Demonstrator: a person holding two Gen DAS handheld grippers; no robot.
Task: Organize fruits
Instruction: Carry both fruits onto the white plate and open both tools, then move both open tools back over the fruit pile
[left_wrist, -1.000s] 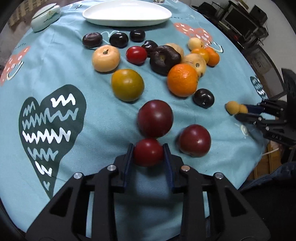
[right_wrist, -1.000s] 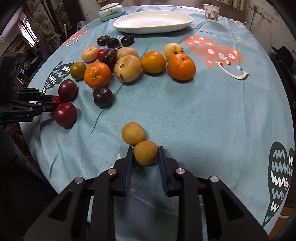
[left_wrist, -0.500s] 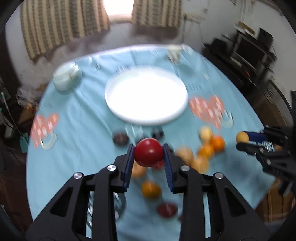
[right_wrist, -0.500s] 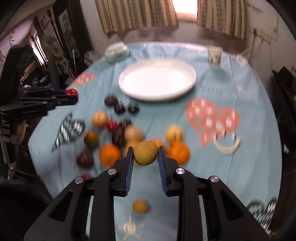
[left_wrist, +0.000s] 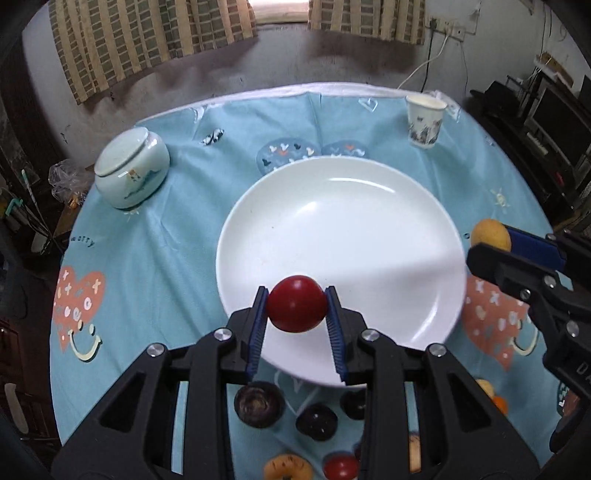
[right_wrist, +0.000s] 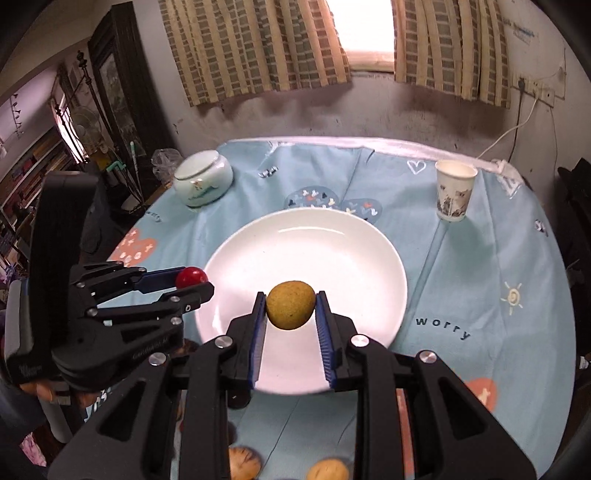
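Fruit: small, round, glossy, deep red.

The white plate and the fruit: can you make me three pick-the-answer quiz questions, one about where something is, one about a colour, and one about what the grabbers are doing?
1. Where is the paper cup?
A. On the plate
B. On the tablecloth beyond the white plate
C. In a gripper

2. What colour is the fruit in the left gripper?
A. Red
B. Green
C. Purple

3. What is the right gripper doing?
A. Standing open with nothing in it
B. Lying on the table
C. Shut on a yellow-brown fruit

Answers:
1 B: the cup stands upright on the blue cloth past the plate's far rim.
2 A: a round red fruit sits between its blue pads.
3 C: both pads press the fruit's sides above the plate.
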